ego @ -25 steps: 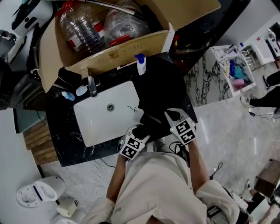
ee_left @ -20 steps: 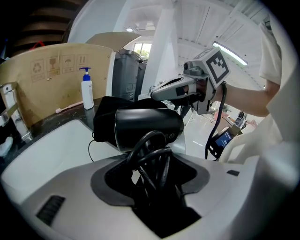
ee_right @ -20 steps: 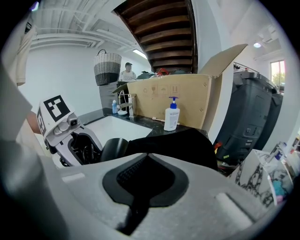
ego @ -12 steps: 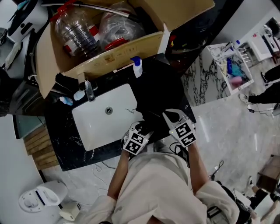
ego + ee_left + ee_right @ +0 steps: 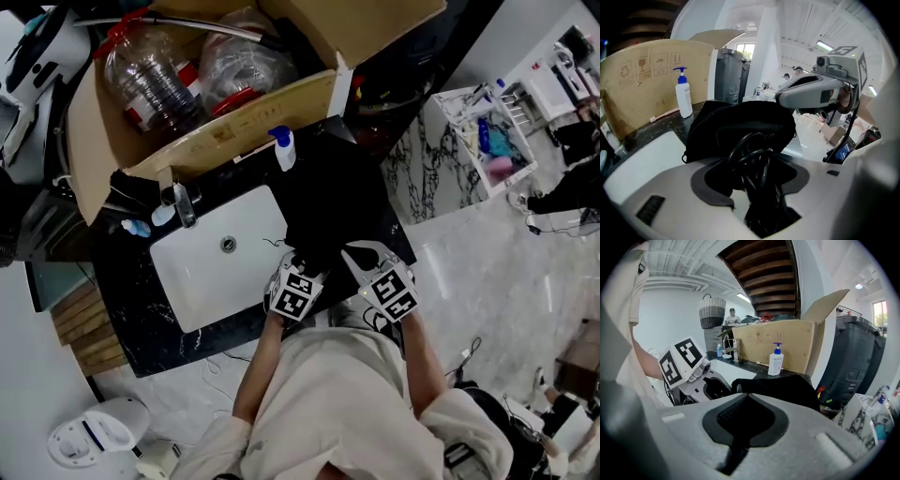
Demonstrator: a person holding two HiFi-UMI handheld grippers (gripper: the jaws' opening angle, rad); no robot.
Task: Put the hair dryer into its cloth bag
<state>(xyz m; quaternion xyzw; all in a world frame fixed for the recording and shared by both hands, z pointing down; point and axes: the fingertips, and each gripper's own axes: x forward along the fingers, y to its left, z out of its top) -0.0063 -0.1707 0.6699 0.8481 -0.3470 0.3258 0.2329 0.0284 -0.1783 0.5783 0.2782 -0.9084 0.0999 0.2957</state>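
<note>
Both tongs are gripping: the left tongs (image 5: 757, 183) are clamping the black hair dryer's coiled cord (image 5: 751, 149) at the black cloth bag (image 5: 740, 117) mouth, and the right tongs (image 5: 745, 420) are pinching the bag's edge on the black marble counter (image 5: 127, 314) beside the white sink (image 5: 211, 277).

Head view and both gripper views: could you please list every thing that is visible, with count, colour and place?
cloth bag: one, black, on the counter, right of the sink
cord: one bundle, black, at the bag's mouth
sink: one, white, set in the counter
tap: one, metal, behind the sink
pump bottle: one, white with blue top, behind the bag
cardboard box: one, brown, behind the counter
clear containers: two, inside the box
left claw: grey, shut on the cord
right claw: grey, apparently shut on the bag's edge
</note>
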